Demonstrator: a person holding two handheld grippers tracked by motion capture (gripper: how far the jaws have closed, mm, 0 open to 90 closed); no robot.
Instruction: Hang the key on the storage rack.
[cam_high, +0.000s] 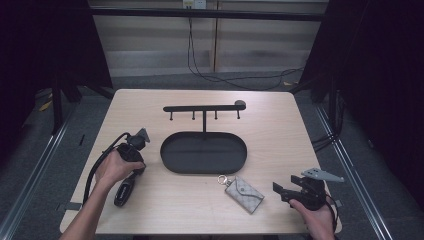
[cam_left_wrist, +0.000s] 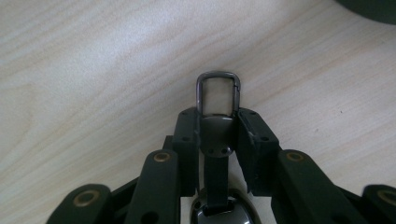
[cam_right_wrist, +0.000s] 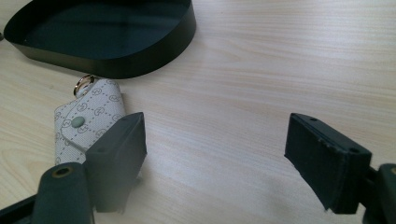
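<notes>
Your left hand-held gripper (cam_high: 134, 145) lies low on the tabletop (cam_high: 270, 115) left of the black tray (cam_high: 170, 150), jaws clamped on a key fob's strap (cam_left_wrist: 216, 135); its own view reveals the metal loop (cam_left_wrist: 218, 91). Right hand-held gripper (cam_high: 282, 190) gapes empty beside the key pouch (cam_high: 245, 193).

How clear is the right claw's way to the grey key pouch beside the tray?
Probably clear, yes. The right claw stands open on bare table, and the key pouch lies flat just past one jaw with nothing between them. The tray sits beyond the pouch, close to its ring end.
</notes>
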